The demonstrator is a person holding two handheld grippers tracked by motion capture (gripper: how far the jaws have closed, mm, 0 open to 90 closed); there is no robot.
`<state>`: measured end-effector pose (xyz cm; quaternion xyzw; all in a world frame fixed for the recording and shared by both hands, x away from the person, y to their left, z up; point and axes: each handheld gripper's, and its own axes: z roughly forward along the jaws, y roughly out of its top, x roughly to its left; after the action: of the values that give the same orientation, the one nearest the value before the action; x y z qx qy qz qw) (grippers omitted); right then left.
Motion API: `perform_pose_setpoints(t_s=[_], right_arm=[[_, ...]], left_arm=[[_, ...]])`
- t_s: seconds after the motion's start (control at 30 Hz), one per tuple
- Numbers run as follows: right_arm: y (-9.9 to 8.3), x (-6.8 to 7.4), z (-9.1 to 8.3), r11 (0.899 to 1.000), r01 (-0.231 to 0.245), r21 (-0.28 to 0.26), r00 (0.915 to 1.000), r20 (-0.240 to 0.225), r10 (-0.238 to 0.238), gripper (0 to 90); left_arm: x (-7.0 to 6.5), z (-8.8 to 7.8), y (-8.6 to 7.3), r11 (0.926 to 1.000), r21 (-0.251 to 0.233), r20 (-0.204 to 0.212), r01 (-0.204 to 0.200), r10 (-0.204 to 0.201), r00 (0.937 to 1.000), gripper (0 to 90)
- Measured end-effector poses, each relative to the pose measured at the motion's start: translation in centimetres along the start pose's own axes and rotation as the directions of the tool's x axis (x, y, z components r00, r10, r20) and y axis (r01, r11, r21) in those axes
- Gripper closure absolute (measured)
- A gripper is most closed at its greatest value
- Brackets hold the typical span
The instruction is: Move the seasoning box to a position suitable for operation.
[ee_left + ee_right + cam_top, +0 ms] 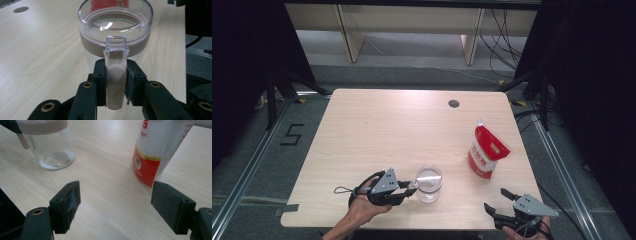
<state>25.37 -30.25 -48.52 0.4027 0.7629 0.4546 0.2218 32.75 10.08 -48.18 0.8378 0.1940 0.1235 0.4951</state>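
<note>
Clear glossy plastic jar [115,27] with matt beige handle [115,82]; glossy red-white plastic pouch [487,150]; smooth pale wood-grain surface [382,130].

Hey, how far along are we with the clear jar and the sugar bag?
Early. In hand: the left gripper is clamped on the beige handle of the clear plastic jar. The right gripper is open, short of the upright red-and-white sugar pouch. Left: the pouch is untouched; the jar looks nearly empty.
</note>
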Motion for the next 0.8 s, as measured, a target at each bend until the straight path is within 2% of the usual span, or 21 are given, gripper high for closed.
perform_pose_setpoints(t_s=[0.03,0.2,0.3,0.33,0.37,0.4,0.43,0.47,0.53,0.57,0.6,0.63,0.73,0.8], right_arm=[[0.0,-0.1,0.0,1.000,0.023,-0.015,0.9997,0.006,-0.023,24.5],[0.0,0.0,0.0,1.000,0.002,0.001,1.0000,-0.002,-0.002,24.5],[0.1,-0.2,0.2,0.999,0.030,-0.013,0.9994,-0.016,-0.031,24.7],[0.0,-0.2,0.1,1.000,0.022,-0.011,0.9997,-0.011,-0.023,24.6],[0.1,-0.3,0.2,0.998,0.060,-0.024,0.9982,-0.001,-0.060,24.7],[0.1,-0.3,0.2,0.998,0.056,-0.022,0.9984,-0.001,-0.056,24.7],[0.1,-0.3,0.2,0.998,0.055,-0.023,0.9985,-0.001,-0.055,24.7],[0.1,-0.3,0.1,0.999,0.049,-0.020,0.9988,0.004,-0.048,24.7],[0.1,-0.3,0.1,0.998,0.051,-0.021,0.9987,0.005,-0.051,24.7],[0.0,0.0,0.0,1.000,0.017,-0.007,0.9999,-0.002,-0.017,24.7],[0.0,0.0,0.0,1.000,0.017,-0.007,0.9999,-0.002,-0.017,24.7],[0.1,-0.2,0.0,1.000,0.023,-0.008,0.9997,0.001,-0.023,24.7],[0.1,-0.1,-0.1,1.000,0.021,-0.008,0.9998,0.003,-0.021,24.8],[0.1,0.2,-0.1,1.000,0.000,-0.004,1.0000,-0.002,0.000,24.8]], left_arm=[[0.0,0.0,0.0,1.0000,0.000,0.000,0.000,0.000,1.0000,72.0],[0.3,-0.2,-0.1,1.0000,0.006,-0.020,-0.003,0.003,0.9998,68.9],[0.4,-0.3,-0.1,1.0000,0.009,-0.045,0.004,-0.003,0.9990,67.9],[0.5,-0.3,-0.1,1.0000,0.010,-0.053,0.001,-0.001,0.9986,67.1],[0.5,-0.3,-0.1,0.9999,0.004,-0.061,0.012,-0.012,0.9981,67.4],[0.5,-0.3,-0.1,0.9999,0.000,-0.064,0.014,-0.014,0.9978,67.4],[0.7,-0.5,0.0,0.9999,0.013,-0.060,-0.008,0.009,0.9982,66.4],[0.5,-0.5,0.0,0.9998,0.009,-0.065,0.015,-0.015,0.9978,62.9],[0.4,-0.6,0.0,0.9998,0.005,-0.069,0.019,-0.019,0.9975,56.2],[0.3,-0.9,0.0,0.9995,0.006,-0.064,0.030,-0.029,0.9975,53.8],[0.3,-0.9,0.0,0.9995,0.006,-0.064,0.030,-0.029,0.9975,52.4],[0.1,-1.3,0.2,0.9986,-0.013,-0.068,0.052,-0.053,0.9963,50.3],[0.0,-1.9,0.3,0.9970,-0.019,-0.066,0.075,-0.076,0.9949,46.4],[-0.3,-2.6,0.5,0.9943,-0.046,-0.062,0.096,-0.099,0.9932,44.2]])
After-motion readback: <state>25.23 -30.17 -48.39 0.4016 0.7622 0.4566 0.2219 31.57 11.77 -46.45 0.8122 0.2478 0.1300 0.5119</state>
